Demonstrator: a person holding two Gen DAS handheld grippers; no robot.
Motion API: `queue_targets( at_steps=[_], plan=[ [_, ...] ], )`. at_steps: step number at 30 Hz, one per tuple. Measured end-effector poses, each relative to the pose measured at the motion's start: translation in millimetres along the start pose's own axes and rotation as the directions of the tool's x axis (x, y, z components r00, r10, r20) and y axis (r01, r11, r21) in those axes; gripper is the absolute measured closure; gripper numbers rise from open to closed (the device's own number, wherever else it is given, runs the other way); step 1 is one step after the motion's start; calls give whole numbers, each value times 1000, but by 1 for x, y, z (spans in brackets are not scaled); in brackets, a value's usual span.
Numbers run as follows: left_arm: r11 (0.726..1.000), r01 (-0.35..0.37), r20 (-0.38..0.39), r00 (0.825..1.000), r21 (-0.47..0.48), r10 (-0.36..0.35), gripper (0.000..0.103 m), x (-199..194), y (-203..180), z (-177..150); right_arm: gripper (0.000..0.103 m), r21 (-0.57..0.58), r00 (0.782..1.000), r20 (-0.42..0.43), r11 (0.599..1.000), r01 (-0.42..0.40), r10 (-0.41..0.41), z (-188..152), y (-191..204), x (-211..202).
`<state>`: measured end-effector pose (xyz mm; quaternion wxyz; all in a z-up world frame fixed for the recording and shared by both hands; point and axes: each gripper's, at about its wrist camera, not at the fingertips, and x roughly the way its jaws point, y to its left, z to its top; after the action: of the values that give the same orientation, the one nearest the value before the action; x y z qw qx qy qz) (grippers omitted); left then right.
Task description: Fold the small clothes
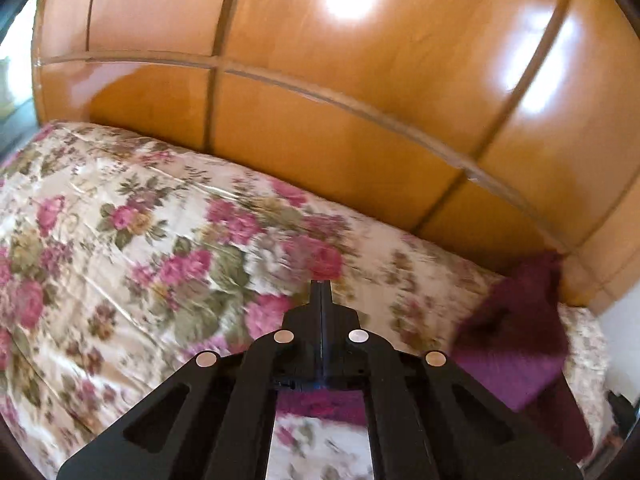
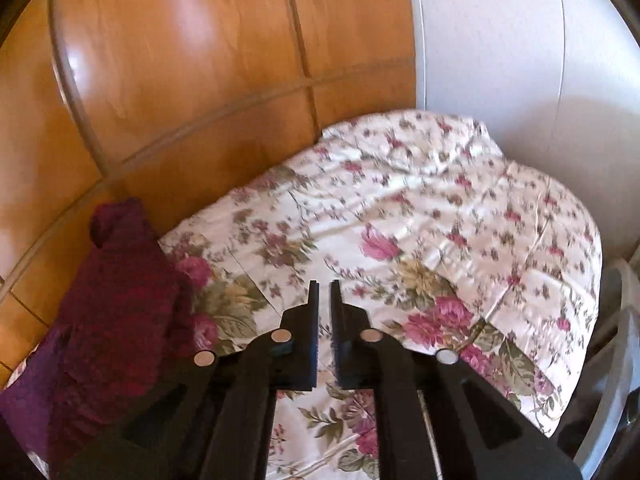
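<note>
1. The left gripper (image 1: 321, 282) has its jaws pressed together with nothing between them; it hangs over the floral bedspread (image 1: 120, 220), tilted downward.
2. The right gripper (image 2: 324, 283) shows only a narrow gap between its jaws, and no cloth sits in that gap, so it carries nothing either.
3. The task's thing, a maroon garment (image 2: 116, 296), lies on the bed against the wooden headboard (image 2: 200, 100). In the right wrist view it is at the left, well apart from the fingertips; in the left wrist view the same garment (image 1: 516, 332) is at the right, and some of it shows under the gripper body.
4. The garment looks bunched rather than flat, so folding appears barely begun or between steps.
5. Both grippers point at bare bedspread, probably in transit, not at a grasp.
6. A white wall (image 2: 500, 60) stands right of the headboard.
</note>
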<state>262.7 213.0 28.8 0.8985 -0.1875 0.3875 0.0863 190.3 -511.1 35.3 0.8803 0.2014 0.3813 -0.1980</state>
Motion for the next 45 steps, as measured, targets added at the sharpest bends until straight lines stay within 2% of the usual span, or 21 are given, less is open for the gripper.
queue_targets(
  at_steps=[1, 2, 6, 9, 11, 13, 16, 18, 19, 20, 21, 22, 24, 27, 31, 34, 35, 37, 38, 40, 45],
  plan=[
    [1000, -11, -1, 1000, 13, 11, 103, 6, 2, 1, 71, -14, 1000, -5, 1000, -7, 7, -5, 1, -1],
    [999, -20, -3, 1000, 25, 20, 103, 8, 0, 0, 46, -26, 1000, -9, 999, -19, 19, -11, 4, -2],
    [998, -20, 19, 1000, 61, 19, 103, 3, -12, -11, 36, -99, 994, -54, 990, -98, 93, -31, 27, -2],
    [996, -26, 35, 999, 90, 23, 103, -9, -22, -24, 24, -156, 973, -99, 962, -224, 211, -50, 58, -12],
    [995, -24, 56, 998, 101, 18, 89, -19, -28, -30, 18, -183, 936, -138, 921, -345, 324, -64, 84, -27],
    [995, 19, 94, 995, 101, -29, 42, -39, -32, -40, 13, -220, 891, -176, 866, -450, 418, -80, 109, -43],
    [986, 107, 154, 980, 128, -126, 32, -70, -41, -63, 5, -269, 782, -289, 737, -620, 552, -113, 158, -68],
    [969, 174, 122, 973, 174, -196, 32, -77, -51, -79, 5, -322, 762, -331, 692, -646, 557, -131, 181, -74],
    [952, 232, 82, 964, 199, -252, 32, -78, -58, -94, 5, -363, 763, -353, 673, -645, 541, -142, 194, -76],
    [942, 262, 51, 959, 210, -278, 32, -77, -63, -103, 12, -418, 785, -366, 666, -618, 499, -155, 208, -74],
    [925, 306, -6, 950, 227, -312, 32, -72, -70, -113, 45, -455, 801, -375, 660, -597, 466, -163, 216, -72],
    [905, 354, -83, 935, 237, -344, 32, -62, -79, -127, 62, -489, 812, -399, 651, -581, 426, -172, 224, -67],
    [890, 388, -169, 919, 238, -355, 32, -45, -88, -148, 89, -491, 834, -373, 676, -549, 407, -169, 221, -64],
    [882, 410, -280, 897, 233, -343, 32, -17, -101, -176, 91, -443, 867, -280, 746, -497, 411, -139, 194, -67],
    [886, 425, -308, 881, 184, -358, 32, 6, -108, -186, 91, -375, 954, -94, 878, -298, 284, -77, 135, -58],
    [884, 457, -327, 853, 94, -407, 32, 22, -108, -182, 91, -302, 990, -23, 943, -138, 137, -35, 93, -30],
    [885, 460, -334, 847, 72, -413, 32, 26, -109, -181, 90, -283, 995, -13, 954, -102, 102, -25, 83, -21],
    [884, 465, -335, 841, 45, -425, 32, 35, -112, -179, 76, -232, 999, 2, 972, -35, 37, -4, 60, -2],
    [883, 467, -333, 841, 44, -427, 32, 38, -115, -178, 50, -215, 1000, 12, 976, -21, 24, 0, 54, 1],
    [883, 467, -327, 842, 41, -430, 39, 43, -120, -176, 22, -165, 999, 42, 986, -22, 30, 6, 39, 1],
    [885, 465, -336, 832, -14, -442, 60, 60, -128, -175, 15, -145, 991, 8, 981, -132, 134, -22, 23, -26]
  ],
)
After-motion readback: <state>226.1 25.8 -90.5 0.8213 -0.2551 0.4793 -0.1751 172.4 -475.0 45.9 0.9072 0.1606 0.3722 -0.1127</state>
